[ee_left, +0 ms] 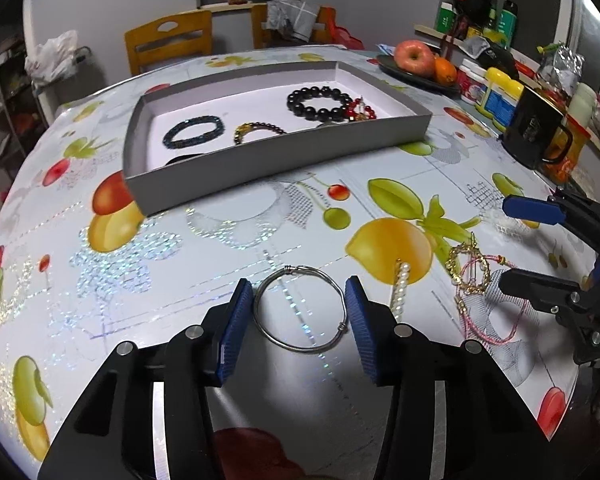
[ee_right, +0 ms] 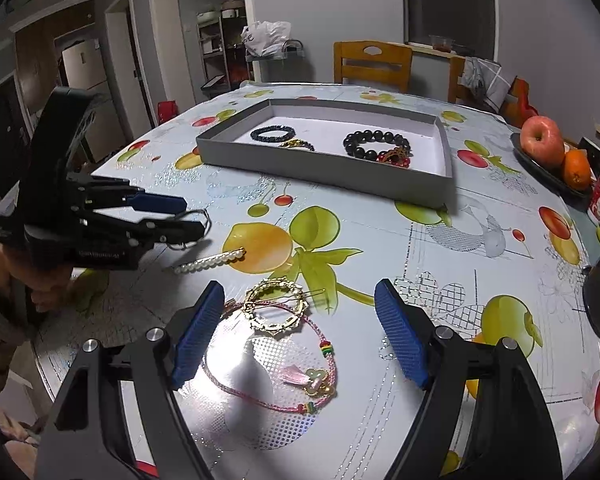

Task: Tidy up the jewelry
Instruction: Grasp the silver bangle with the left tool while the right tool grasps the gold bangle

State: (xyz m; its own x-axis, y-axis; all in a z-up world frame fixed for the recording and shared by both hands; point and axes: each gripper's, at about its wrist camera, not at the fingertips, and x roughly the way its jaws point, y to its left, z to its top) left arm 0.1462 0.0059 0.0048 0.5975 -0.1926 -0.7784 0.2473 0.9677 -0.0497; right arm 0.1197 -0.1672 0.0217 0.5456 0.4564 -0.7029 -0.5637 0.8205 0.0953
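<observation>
My left gripper (ee_left: 299, 294) is open with its blue pads on either side of a silver wire bangle (ee_left: 300, 308) lying on the tablecloth. It also shows in the right wrist view (ee_right: 188, 216). My right gripper (ee_right: 300, 312) is open over a gold hoop (ee_right: 275, 305) and a pink cord bracelet (ee_right: 296, 368). A pearl hair clip (ee_right: 210, 261) lies between the two grippers. A grey shallow tray (ee_left: 284, 156) farther back holds a dark bead bracelet (ee_left: 194, 131), a gold-and-dark bracelet (ee_left: 256, 130), a large black bead bracelet (ee_left: 320, 102) and a red piece (ee_left: 360, 112).
A black mug (ee_left: 534, 136) stands right of the tray. A plate with an apple (ee_left: 414, 56) and an orange, plus jars and bottles (ee_left: 496, 92), line the right edge. Wooden chairs (ee_left: 168, 42) stand behind the table.
</observation>
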